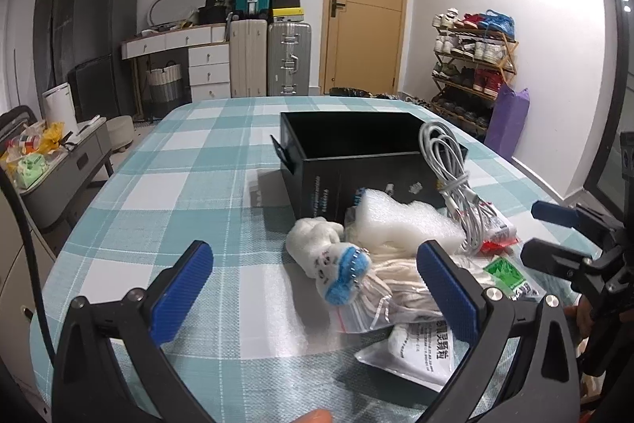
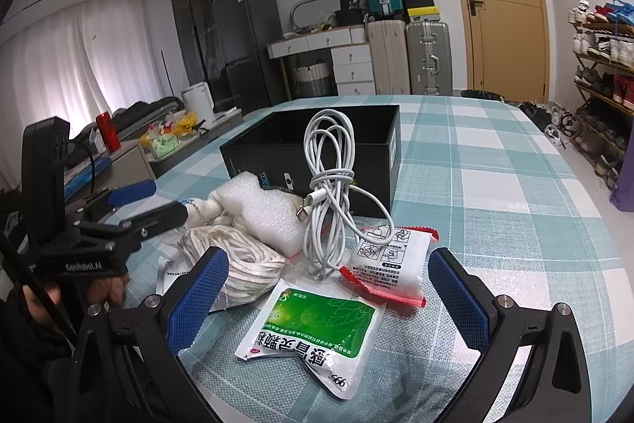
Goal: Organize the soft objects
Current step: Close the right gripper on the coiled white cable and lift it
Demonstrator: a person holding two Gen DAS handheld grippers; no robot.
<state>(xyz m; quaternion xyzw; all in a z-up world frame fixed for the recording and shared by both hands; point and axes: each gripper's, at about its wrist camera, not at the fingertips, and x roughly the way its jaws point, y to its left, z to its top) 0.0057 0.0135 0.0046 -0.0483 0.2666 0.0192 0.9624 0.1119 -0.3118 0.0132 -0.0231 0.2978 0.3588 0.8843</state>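
Note:
An open black box (image 1: 356,153) (image 2: 317,145) stands on the checked tablecloth. In front of it lies a pile: a white plush toy with blue patches (image 1: 329,256), a white foam piece (image 1: 400,217) (image 2: 261,209), a coiled white cable (image 1: 451,177) (image 2: 329,177), a bagged white rope (image 1: 396,284) (image 2: 241,264), a green-and-white sachet (image 2: 317,328), a red-edged white packet (image 2: 392,264) and a silver pouch (image 1: 416,347). My left gripper (image 1: 317,284) is open, just before the plush toy. My right gripper (image 2: 329,300) is open, above the green sachet.
The table (image 1: 166,193) has a teal and white checked cloth. Behind it stand suitcases (image 1: 269,62), a white desk with drawers (image 1: 198,58) and a door (image 1: 364,6). A shoe rack (image 1: 471,66) stands at the right; a low cabinet (image 1: 51,169) at the left.

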